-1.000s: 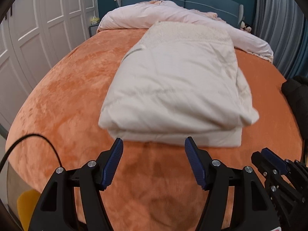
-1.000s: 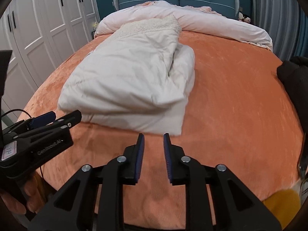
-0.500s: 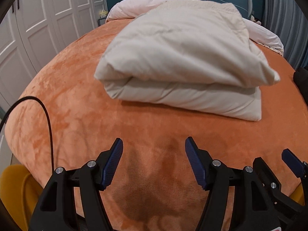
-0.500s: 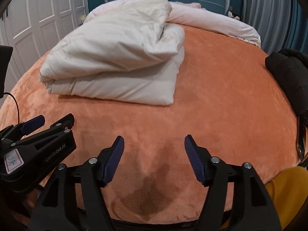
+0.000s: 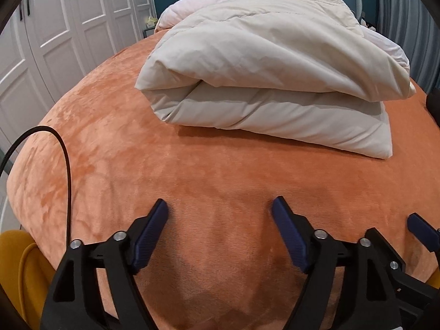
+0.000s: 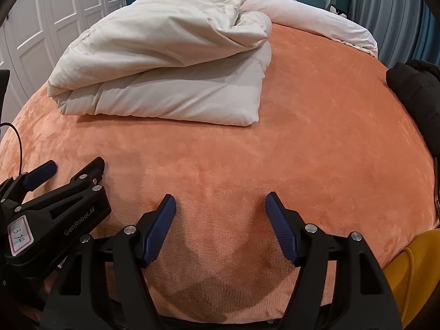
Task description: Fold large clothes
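Garment (image 5: pixel 269 63) sits folded double mid-bed, toward the headboard. Left gripper (image 5: pixel 220 214) has just opened wider, right gripper (image 6: pixel 220 206) wide too; both empty above bed's (image 5: pixel 110 143) foot edge. Fold looks nearly done.

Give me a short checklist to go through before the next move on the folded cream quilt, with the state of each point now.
1. Left tool empty, jaws apart (they have just been opening): ok.
2. Right tool empty, jaws apart (also just been opening): ok.
3. Quilt lies folded in layers on the orange bed cover: ok.
4. Quilt edges even: not ok, the upper layer bunches at its right corner.
5. Black cable away from the quilt: ok, it hangs at the left edge of the bed.
6. Far side of the quilt lying flat: cannot tell, it is hidden.
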`<control>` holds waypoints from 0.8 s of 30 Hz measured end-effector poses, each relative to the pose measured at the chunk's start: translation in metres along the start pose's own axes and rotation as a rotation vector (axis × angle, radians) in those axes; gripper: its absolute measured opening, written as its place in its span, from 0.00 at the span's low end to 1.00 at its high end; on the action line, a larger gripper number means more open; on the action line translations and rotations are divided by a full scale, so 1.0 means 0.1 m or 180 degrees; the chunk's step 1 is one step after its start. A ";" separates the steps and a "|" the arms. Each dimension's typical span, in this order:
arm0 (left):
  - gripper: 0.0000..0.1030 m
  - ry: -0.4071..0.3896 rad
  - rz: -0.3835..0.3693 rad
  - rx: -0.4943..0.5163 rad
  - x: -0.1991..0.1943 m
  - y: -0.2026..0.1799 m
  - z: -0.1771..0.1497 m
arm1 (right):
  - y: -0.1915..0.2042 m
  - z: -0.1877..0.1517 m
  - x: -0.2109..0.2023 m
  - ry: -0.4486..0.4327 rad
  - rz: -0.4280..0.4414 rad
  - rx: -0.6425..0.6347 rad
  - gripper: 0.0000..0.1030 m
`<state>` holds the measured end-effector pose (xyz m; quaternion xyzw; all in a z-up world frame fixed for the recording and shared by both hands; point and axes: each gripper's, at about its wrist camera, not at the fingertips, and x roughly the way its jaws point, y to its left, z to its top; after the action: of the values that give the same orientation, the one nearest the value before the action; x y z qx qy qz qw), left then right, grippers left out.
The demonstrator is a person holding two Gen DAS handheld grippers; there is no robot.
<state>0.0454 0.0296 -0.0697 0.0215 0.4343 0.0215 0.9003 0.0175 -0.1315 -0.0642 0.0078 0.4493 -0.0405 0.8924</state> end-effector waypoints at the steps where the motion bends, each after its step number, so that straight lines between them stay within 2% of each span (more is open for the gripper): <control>1: 0.82 -0.0008 0.0024 -0.0012 0.01 0.01 -0.01 | -0.01 -0.01 0.01 -0.0008 -0.0003 0.0008 0.68; 13: 0.88 -0.0091 0.0046 -0.0020 0.04 0.01 -0.06 | -0.02 -0.10 0.03 -0.0149 -0.0012 -0.0007 0.72; 24: 0.89 -0.0119 0.0021 -0.0026 0.08 0.08 -0.04 | -0.06 -0.13 0.04 -0.0257 -0.0018 0.0043 0.73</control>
<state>0.0467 0.0385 -0.0781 0.0197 0.4173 0.0260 0.9082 0.0086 -0.1368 -0.0747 0.0109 0.4127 -0.0463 0.9096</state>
